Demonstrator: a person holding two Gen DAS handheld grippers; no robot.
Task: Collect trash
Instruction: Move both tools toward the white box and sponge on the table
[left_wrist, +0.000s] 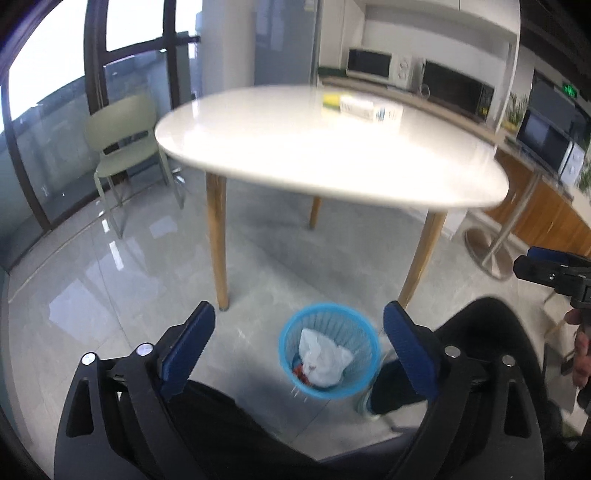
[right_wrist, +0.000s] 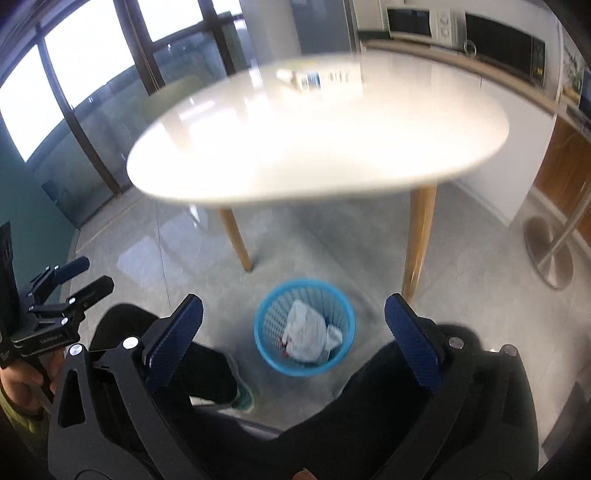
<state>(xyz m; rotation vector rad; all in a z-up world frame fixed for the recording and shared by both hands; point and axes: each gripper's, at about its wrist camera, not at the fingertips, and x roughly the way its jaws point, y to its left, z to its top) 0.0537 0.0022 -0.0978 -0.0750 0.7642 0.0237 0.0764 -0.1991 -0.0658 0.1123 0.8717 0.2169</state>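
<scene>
A blue mesh waste bin (left_wrist: 286, 350) (right_wrist: 266, 343) stands on the grey floor in front of a white round table (left_wrist: 314, 147) (right_wrist: 314, 140). Inside the bin lie a crumpled white plastic bag (left_wrist: 323, 360) (right_wrist: 304, 338) and some red scraps (left_wrist: 301, 371). Blurred small boxes (left_wrist: 364, 107) (right_wrist: 314, 79) rest on the far side of the tabletop. My left gripper (left_wrist: 299, 308) hangs above the bin, open, with nothing between its blue pads. My right gripper (right_wrist: 293, 300) is likewise open and empty over the bin. Each gripper shows at the edge of the other's view (left_wrist: 546, 266) (right_wrist: 88, 277).
The person's black-trousered legs (left_wrist: 480, 332) (right_wrist: 166, 343) and a shoe (left_wrist: 365, 402) (right_wrist: 242, 397) flank the bin. Wooden table legs (left_wrist: 218, 240) stand just behind it. A green chair (left_wrist: 122, 136) sits by the windows at the left. A metal pedestal base (left_wrist: 487, 254) (right_wrist: 550, 251) and a counter with microwaves (left_wrist: 376, 62) are at the right.
</scene>
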